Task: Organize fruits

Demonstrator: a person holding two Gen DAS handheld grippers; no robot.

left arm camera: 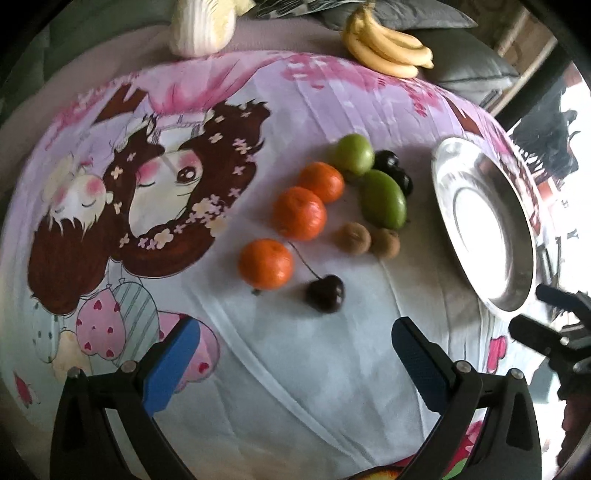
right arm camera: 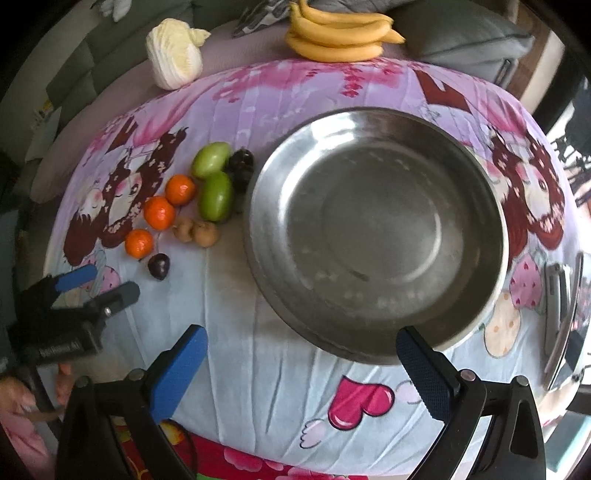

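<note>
Loose fruit lies on a cartoon-print cloth: three oranges (left arm camera: 265, 263) (right arm camera: 138, 242), two green fruits (left arm camera: 383, 198) (right arm camera: 217, 196), two small brown fruits (left arm camera: 353, 238) (right arm camera: 205, 233), dark plums (left arm camera: 391, 167) (right arm camera: 241, 162) and a dark cherry (left arm camera: 325, 293) (right arm camera: 159, 266). A steel bowl (right arm camera: 280, 236) (left arm camera: 443, 192) stands empty to their right. My left gripper (left arm camera: 295, 354) (right arm camera: 101, 284) is open and empty just short of the cherry. My right gripper (right arm camera: 301, 363) is open and empty at the bowl's near rim; it also shows in the left wrist view (left arm camera: 532, 314).
A bunch of bananas (left arm camera: 384, 48) (right arm camera: 338, 35) and a pale cabbage (left arm camera: 203, 27) (right arm camera: 173, 55) lie at the far edge, with grey cushions behind. A metal object (right arm camera: 561, 314) lies at the right edge of the cloth.
</note>
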